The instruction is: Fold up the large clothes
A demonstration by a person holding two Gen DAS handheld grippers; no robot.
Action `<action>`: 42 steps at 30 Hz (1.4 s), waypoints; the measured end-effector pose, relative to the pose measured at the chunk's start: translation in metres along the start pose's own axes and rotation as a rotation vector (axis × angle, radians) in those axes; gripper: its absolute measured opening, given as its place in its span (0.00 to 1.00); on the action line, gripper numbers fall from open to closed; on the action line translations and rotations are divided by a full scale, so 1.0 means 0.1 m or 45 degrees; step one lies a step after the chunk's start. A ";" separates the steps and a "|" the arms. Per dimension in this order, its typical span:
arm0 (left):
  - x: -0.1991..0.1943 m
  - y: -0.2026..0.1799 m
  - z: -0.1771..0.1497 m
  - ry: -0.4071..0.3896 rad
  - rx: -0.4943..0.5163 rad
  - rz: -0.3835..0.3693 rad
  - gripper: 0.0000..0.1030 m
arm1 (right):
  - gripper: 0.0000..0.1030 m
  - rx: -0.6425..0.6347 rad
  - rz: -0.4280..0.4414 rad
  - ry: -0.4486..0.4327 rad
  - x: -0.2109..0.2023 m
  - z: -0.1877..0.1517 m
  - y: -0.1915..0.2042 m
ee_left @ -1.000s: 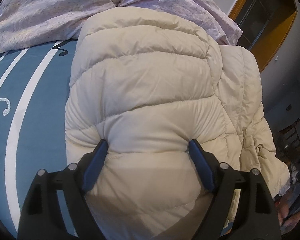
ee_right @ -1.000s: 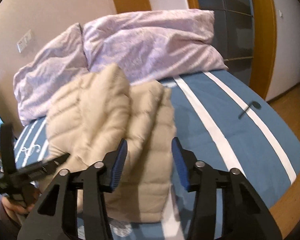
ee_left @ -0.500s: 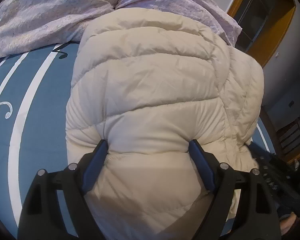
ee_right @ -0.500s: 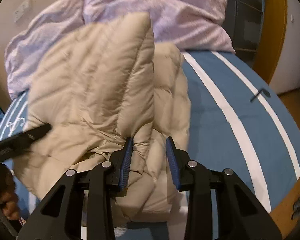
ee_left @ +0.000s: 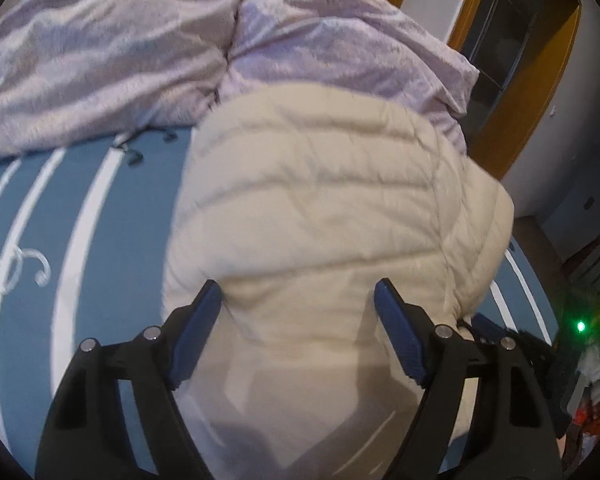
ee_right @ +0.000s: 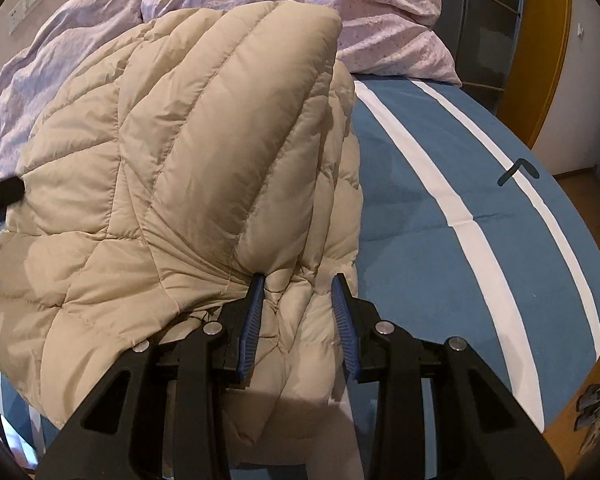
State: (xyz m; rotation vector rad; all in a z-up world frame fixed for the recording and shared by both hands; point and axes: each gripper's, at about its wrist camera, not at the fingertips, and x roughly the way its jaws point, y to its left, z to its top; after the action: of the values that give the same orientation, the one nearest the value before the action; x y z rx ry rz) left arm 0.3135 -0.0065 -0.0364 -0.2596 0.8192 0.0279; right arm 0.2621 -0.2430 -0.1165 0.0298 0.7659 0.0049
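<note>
A cream quilted puffer jacket (ee_left: 320,216) lies bunched on the blue striped bed; it also fills the left of the right wrist view (ee_right: 172,168). My left gripper (ee_left: 298,292) has its jaws wide, with a thick fold of the jacket pressed between the blue pads. My right gripper (ee_right: 298,284) is closed on a bunched fold at the jacket's near right edge, its pads pinching the fabric. The left gripper's tip (ee_right: 0,196) shows at the left edge of the right wrist view.
The blue bedspread with white stripes (ee_right: 480,208) stretches to the right. Lilac pillows (ee_left: 140,48) lie at the head of the bed (ee_right: 360,8). A wooden door frame (ee_right: 540,48) and the floor are at far right.
My right gripper moved in onto the jacket's right edge and closed on a fold. The jacket's right side has been folded over leftwards. My left gripper has kept its hold.
</note>
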 end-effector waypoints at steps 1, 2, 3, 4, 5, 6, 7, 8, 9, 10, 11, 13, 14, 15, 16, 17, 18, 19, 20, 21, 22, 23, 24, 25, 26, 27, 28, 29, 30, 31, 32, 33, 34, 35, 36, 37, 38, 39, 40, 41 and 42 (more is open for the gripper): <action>0.00 -0.01 0.04 -0.017 0.013 0.025 0.76 | 0.35 0.002 0.002 -0.001 0.00 0.00 0.01; 0.03 -0.02 0.08 -0.037 0.043 0.079 0.76 | 0.35 0.006 0.006 -0.002 0.00 0.00 0.00; 0.07 -0.03 0.09 -0.038 0.064 0.113 0.76 | 0.35 0.009 0.007 -0.005 0.00 -0.01 0.00; 0.15 -0.03 0.09 -0.018 0.082 0.136 0.77 | 0.36 0.010 0.011 -0.008 0.00 -0.01 -0.01; 0.22 -0.03 0.09 0.003 0.086 0.143 0.77 | 0.37 0.011 0.015 -0.009 0.01 0.00 -0.02; 0.29 -0.01 0.06 0.021 0.083 0.149 0.77 | 0.37 0.011 0.015 -0.012 0.01 0.01 -0.03; 0.37 -0.01 0.03 0.037 0.079 0.150 0.77 | 0.38 0.009 0.014 -0.015 -0.01 0.01 -0.04; 0.41 -0.02 0.00 0.042 0.078 0.149 0.77 | 0.38 0.009 0.013 -0.018 -0.03 0.01 -0.04; 0.43 -0.02 -0.02 0.042 0.077 0.150 0.77 | 0.38 0.010 0.011 -0.023 -0.06 0.03 -0.05; 0.46 -0.02 -0.04 0.039 0.076 0.150 0.77 | 0.38 0.012 0.010 -0.030 -0.10 0.05 -0.06; 0.47 -0.03 -0.05 0.039 0.078 0.149 0.77 | 0.38 0.017 0.012 -0.048 -0.17 0.08 -0.08; 0.48 -0.03 -0.07 0.040 0.078 0.143 0.77 | 0.38 0.030 0.035 -0.095 -0.32 0.15 -0.11; 0.48 -0.03 -0.07 0.042 0.077 0.140 0.77 | 0.38 0.036 0.050 -0.126 -0.40 0.19 -0.11; 0.50 -0.03 -0.06 0.044 0.074 0.137 0.77 | 0.38 0.039 0.070 -0.167 -0.51 0.26 -0.10; 0.51 -0.02 -0.06 0.048 0.068 0.130 0.77 | 0.38 0.040 0.090 -0.194 -0.58 0.32 -0.08; 0.52 -0.03 -0.05 0.049 0.066 0.129 0.77 | 0.38 0.038 0.103 -0.207 -0.61 0.36 -0.06; 0.53 -0.04 -0.05 0.050 0.065 0.128 0.77 | 0.38 0.027 0.126 -0.226 -0.65 0.44 0.01; 0.53 -0.05 -0.05 0.050 0.065 0.127 0.77 | 0.38 0.017 0.135 -0.233 -0.66 0.49 0.05; 0.53 -0.07 -0.05 0.050 0.066 0.128 0.77 | 0.38 0.001 0.141 -0.243 -0.66 0.55 0.12; 0.53 -0.07 -0.05 0.049 0.066 0.129 0.77 | 0.38 -0.014 0.146 -0.252 -0.65 0.61 0.20; 0.54 -0.08 -0.05 0.048 0.067 0.129 0.77 | 0.38 -0.026 0.149 -0.259 -0.63 0.64 0.24; 0.54 -0.08 -0.05 0.048 0.068 0.130 0.77 | 0.38 -0.041 0.147 -0.265 -0.59 0.69 0.30; 0.55 -0.08 -0.05 0.049 0.068 0.130 0.77 | 0.38 -0.050 0.138 -0.263 -0.52 0.74 0.35; 0.56 -0.08 -0.05 0.050 0.068 0.129 0.77 | 0.38 -0.053 0.127 -0.257 -0.46 0.77 0.39; 0.56 -0.08 -0.06 0.050 0.068 0.128 0.77 | 0.38 -0.053 0.113 -0.250 -0.40 0.79 0.42; 0.56 -0.08 -0.06 0.051 0.067 0.126 0.77 | 0.38 -0.050 0.093 -0.239 -0.31 0.81 0.42; 0.56 -0.07 -0.06 0.050 0.066 0.122 0.77 | 0.38 -0.047 0.077 -0.229 -0.25 0.82 0.41; 0.56 -0.07 -0.06 0.049 0.064 0.120 0.77 | 0.37 -0.043 0.060 -0.210 -0.16 0.83 0.40; 0.56 -0.07 -0.06 0.048 0.063 0.115 0.78 | 0.37 -0.038 0.042 -0.187 -0.07 0.82 0.38; 0.57 -0.07 -0.06 0.045 0.063 0.110 0.78 | 0.37 -0.036 0.028 -0.173 -0.01 0.80 0.37; 0.57 -0.06 -0.06 0.043 0.063 0.107 0.79 | 0.37 -0.040 0.007 -0.159 0.05 0.79 0.36; 0.57 -0.06 -0.07 0.040 0.065 0.104 0.79 | 0.37 -0.046 -0.012 -0.151 0.11 0.76 0.35; 0.57 -0.07 -0.07 0.035 0.069 0.101 0.79 | 0.37 -0.052 -0.023 -0.147 0.15 0.74 0.35; 0.57 -0.07 -0.07 0.031 0.071 0.100 0.80 | 0.37 -0.062 -0.038 -0.142 0.20 0.73 0.34; 0.57 -0.07 -0.07 0.027 0.073 0.098 0.80 | 0.37 -0.063 -0.042 -0.141 0.23 0.72 0.34; 0.58 -0.08 -0.07 0.024 0.074 0.097 0.80 | 0.37 -0.055 -0.038 -0.136 0.27 0.71 0.32; 0.58 -0.08 -0.07 0.022 0.074 0.096 0.80 | 0.37 -0.050 -0.033 -0.134 0.30 0.71 0.31; 0.59 -0.08 -0.07 0.020 0.074 0.095 0.80 | 0.37 -0.047 -0.029 -0.133 0.33 0.70 0.30; 0.59 -0.08 -0.07 0.019 0.074 0.093 0.81 | 0.38 -0.046 -0.027 -0.133 0.35 0.69 0.30; 0.59 -0.08 -0.07 0.017 0.076 0.090 0.81 | 0.38 -0.048 -0.025 -0.136 0.38 0.68 0.30; 0.58 -0.08 -0.06 0.017 0.077 0.086 0.81 | 0.38 -0.047 -0.026 -0.139 0.41 0.67 0.29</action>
State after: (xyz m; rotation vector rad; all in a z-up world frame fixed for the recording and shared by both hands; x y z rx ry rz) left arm 0.3504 -0.0200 -0.0808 -0.1748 0.8405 0.0647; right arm 0.3377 -0.2147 -0.0959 -0.0130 0.6565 -0.0017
